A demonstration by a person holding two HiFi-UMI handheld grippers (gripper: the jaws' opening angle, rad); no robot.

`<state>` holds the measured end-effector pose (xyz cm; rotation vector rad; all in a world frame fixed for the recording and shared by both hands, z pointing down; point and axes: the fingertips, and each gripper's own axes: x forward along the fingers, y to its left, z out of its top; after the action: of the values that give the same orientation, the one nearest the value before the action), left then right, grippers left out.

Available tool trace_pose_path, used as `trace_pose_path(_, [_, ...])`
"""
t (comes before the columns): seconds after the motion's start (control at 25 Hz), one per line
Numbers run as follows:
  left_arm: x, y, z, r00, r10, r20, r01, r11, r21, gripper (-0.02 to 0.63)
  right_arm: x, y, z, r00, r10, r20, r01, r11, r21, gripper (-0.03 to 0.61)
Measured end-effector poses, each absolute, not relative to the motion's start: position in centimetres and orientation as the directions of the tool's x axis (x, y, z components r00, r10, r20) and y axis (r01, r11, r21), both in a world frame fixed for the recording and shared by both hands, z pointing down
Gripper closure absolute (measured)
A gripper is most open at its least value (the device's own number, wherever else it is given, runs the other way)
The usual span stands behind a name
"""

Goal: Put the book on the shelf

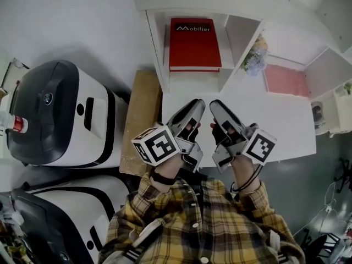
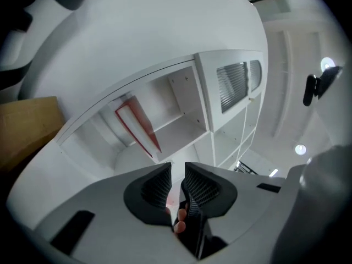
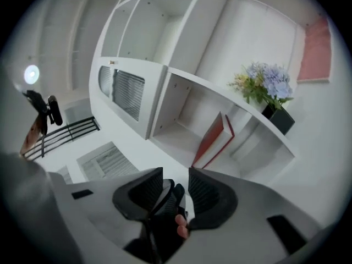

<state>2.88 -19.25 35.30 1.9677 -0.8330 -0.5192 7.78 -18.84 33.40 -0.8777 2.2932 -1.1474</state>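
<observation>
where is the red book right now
In the head view's upper middle, the red book sits inside a compartment of the white shelf, left of the flowers.

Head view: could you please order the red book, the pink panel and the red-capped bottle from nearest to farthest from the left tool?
From the left tool:
1. Red book, straight ahead, in the shelf.
2. Pink panel, off to the right.
3. Red-capped bottle, far left edge.
</observation>
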Motion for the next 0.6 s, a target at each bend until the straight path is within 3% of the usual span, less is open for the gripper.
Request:
trace_pose_path(0.32, [4.6,-15.7,33.6,0.724,-0.690,-0.015,-0.494,-0.533,0.687,0.561,9.0,-14.6,33.2,-0.700,-0.714,0.013,-0.613,0.590,-0.525,0.456])
trace_pose_path(0.6, [5.2,-13.5,32.4,0.725,-0.689,-0.019,-0.612,-0.656,0.441,0.571,9.5,-12.6,33.1,-0.673,-0.739,0.041,-0.711,0.630,-0.312,0.485])
